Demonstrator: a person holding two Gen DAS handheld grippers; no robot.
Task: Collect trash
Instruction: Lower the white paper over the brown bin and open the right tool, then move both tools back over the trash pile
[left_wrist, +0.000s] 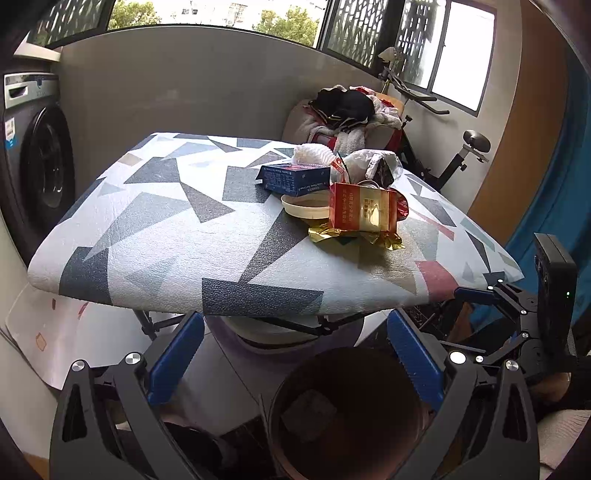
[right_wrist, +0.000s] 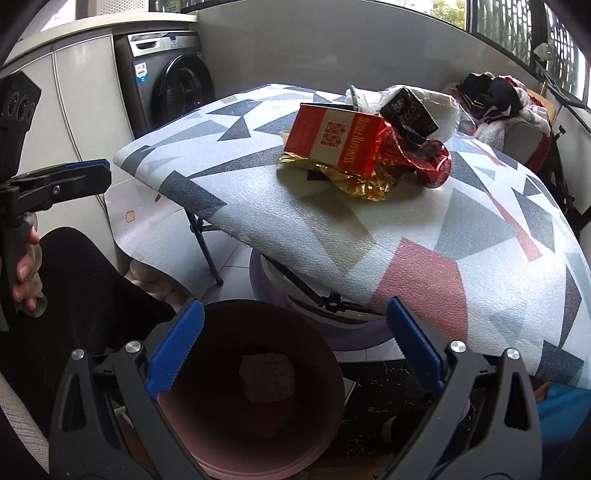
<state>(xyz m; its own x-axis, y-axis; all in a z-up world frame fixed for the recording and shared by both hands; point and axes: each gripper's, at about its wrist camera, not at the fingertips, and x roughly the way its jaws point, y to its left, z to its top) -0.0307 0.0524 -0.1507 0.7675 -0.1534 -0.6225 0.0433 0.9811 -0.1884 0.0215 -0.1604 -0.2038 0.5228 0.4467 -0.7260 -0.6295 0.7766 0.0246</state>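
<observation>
Blue-padded jaws of the right gripper stand spread wide with nothing between them, held over the mouth of a dark round bin on the floor; a crumpled pale scrap lies at its bottom. The left gripper is likewise spread and empty, hanging beside the same bin, and a hand grasps its handle at the left edge of the right wrist view. Just past both grippers is the edge of a folding table covered in a triangle-patterned cloth. Near its far right part sits the trash heap: a red cigarette pack upright on gold foil, a red foil wrapper touching its side, a blue box over a cream lid, and white crumpled plastic behind. A washing machine stands beyond the table.
</observation>
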